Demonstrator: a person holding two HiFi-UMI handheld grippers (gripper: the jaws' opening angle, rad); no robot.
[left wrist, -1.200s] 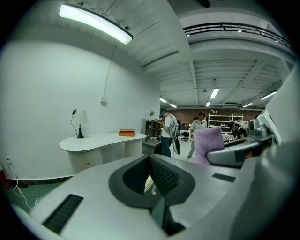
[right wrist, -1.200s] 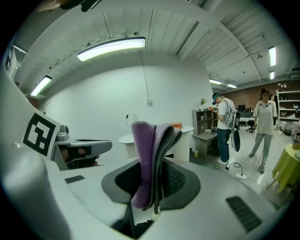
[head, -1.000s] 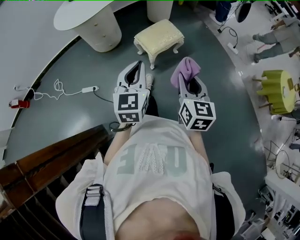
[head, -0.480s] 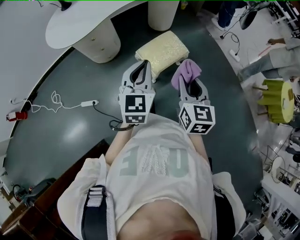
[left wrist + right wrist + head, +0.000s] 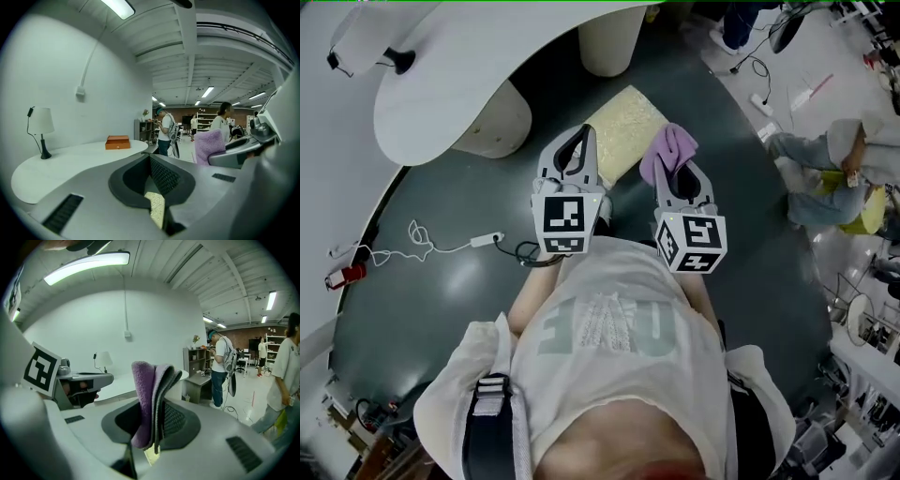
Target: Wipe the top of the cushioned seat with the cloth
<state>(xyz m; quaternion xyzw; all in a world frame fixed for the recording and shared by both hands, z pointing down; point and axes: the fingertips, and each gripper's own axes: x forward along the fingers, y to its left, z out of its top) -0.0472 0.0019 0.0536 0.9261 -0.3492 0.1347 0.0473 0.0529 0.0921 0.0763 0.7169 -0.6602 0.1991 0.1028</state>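
The cushioned seat [image 5: 628, 117] is a cream-yellow padded stool on the dark floor just ahead, its near edge hidden behind my left gripper [image 5: 585, 134]. A strip of that cushion [image 5: 155, 208] shows through the slit below the jaws in the left gripper view. The left gripper [image 5: 151, 158] holds nothing and its jaws meet at the tips. My right gripper [image 5: 675, 161] is shut on a folded purple cloth [image 5: 668, 148], which stands up between its jaws [image 5: 151, 401] and hangs a little right of the seat. The cloth [image 5: 209, 146] also shows in the left gripper view.
A white curved table [image 5: 450, 89] on a round pedestal [image 5: 607, 42] stands ahead to the left, bearing a lamp [image 5: 41, 129] and an orange box [image 5: 117, 142]. A power strip with cable [image 5: 478, 242] lies on the floor at left. A person [image 5: 830, 159] sits at right.
The seat has drawn nearer in the head view and now lies partly under the left gripper's tips. Both grippers keep their pose, the cloth still held in the right one.
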